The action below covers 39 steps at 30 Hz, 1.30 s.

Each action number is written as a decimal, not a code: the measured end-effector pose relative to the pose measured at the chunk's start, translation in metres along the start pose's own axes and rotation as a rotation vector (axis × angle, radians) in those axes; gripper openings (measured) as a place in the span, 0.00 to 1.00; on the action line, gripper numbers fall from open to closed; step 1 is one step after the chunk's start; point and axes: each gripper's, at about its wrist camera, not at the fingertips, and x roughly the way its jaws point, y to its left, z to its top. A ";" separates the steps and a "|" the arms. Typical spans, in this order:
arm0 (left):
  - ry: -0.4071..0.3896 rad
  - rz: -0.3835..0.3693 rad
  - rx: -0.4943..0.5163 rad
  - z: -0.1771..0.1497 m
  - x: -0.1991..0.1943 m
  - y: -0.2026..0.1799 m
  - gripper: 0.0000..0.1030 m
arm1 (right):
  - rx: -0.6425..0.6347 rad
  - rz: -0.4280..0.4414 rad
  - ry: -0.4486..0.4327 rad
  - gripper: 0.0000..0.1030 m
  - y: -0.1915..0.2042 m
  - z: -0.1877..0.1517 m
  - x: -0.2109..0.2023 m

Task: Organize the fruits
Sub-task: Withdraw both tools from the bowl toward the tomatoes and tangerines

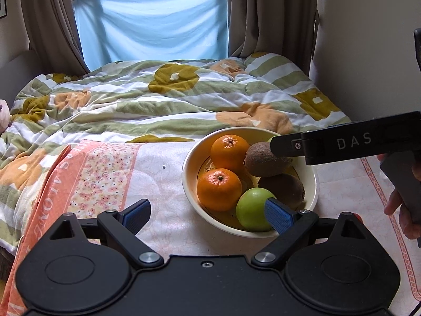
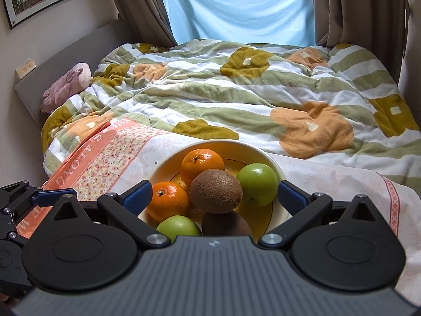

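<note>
A cream bowl stands on a floral cloth and holds two oranges, two kiwis and two green apples. One kiwi lies on top of the pile. My right gripper hovers over the bowl, wide open, its pads clear of the top kiwi. One of its fingers reaches over the bowl's far side in the left wrist view. My left gripper is open and empty at the bowl's near left rim, beside an apple.
The pink and white cloth covers the near surface, its orange border on the left. A striped, flowered quilt lies behind the bowl. A pink plush toy rests by the headboard. A hand grips the right handle.
</note>
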 end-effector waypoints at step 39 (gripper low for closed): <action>-0.026 -0.299 0.273 -0.113 -0.028 -0.056 0.73 | 0.325 -0.394 -0.111 1.00 0.012 -0.181 -0.125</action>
